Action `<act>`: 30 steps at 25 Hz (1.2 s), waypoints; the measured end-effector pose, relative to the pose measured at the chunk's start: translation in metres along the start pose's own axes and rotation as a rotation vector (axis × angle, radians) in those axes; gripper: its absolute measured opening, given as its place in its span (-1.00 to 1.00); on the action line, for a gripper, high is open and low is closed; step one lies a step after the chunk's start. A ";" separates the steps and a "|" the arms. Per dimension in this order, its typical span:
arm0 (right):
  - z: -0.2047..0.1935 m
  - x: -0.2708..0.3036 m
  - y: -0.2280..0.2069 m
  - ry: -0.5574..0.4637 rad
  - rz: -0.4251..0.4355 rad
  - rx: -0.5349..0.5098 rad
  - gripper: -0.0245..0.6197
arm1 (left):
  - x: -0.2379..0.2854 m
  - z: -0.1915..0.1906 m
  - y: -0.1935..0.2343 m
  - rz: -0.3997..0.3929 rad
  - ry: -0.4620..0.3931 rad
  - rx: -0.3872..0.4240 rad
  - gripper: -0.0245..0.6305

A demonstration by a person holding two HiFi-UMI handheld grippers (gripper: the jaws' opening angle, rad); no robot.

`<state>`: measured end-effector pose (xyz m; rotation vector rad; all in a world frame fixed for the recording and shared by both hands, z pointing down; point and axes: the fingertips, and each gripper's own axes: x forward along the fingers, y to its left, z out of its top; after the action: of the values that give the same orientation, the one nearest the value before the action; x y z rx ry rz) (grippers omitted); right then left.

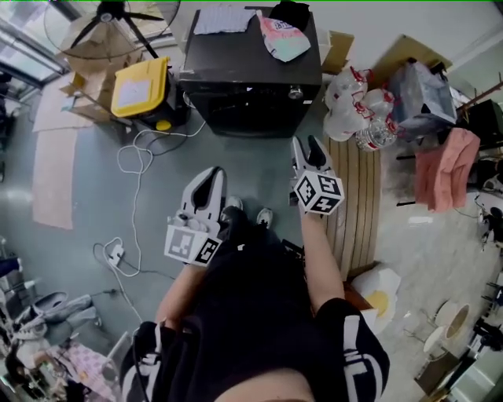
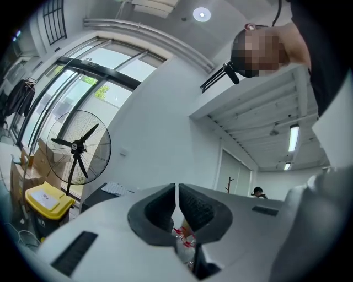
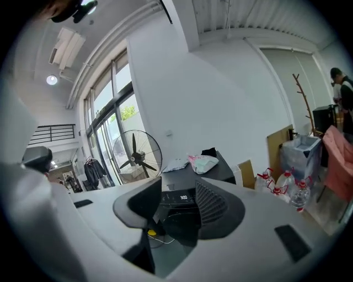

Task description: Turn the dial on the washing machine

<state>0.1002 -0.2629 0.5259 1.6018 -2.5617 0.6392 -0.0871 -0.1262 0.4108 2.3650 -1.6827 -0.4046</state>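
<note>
The black washing machine [image 1: 251,78] stands on the floor ahead of me, and its small silver dial [image 1: 295,93] sits on the front panel near the right end. My right gripper [image 1: 307,151] hovers a short way in front of that dial, its jaws apart with nothing between them. In the right gripper view the machine's lit panel [image 3: 179,196] shows through the gap of the right gripper [image 3: 176,201]. My left gripper [image 1: 211,179] is lower and to the left, away from the machine. Seen from its own camera, the left gripper [image 2: 176,205] has its pads meeting and empty.
Clothes [image 1: 283,35] lie on top of the machine. A yellow-lidded bin [image 1: 140,88] and a standing fan [image 1: 110,16] are to its left, with cables [image 1: 134,161] across the floor. Water bottles [image 1: 357,110], a slatted wooden board [image 1: 355,204] and a pink cloth [image 1: 446,169] crowd the right.
</note>
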 end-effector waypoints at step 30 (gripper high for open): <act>-0.171 0.366 -0.217 0.353 -0.202 0.066 -0.02 | 0.264 -0.133 0.184 0.007 0.142 -0.137 -0.81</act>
<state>0.0919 -0.5915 0.8456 1.5733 -2.1202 0.9002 -0.1233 -0.4340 0.5695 2.2328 -1.5485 -0.3305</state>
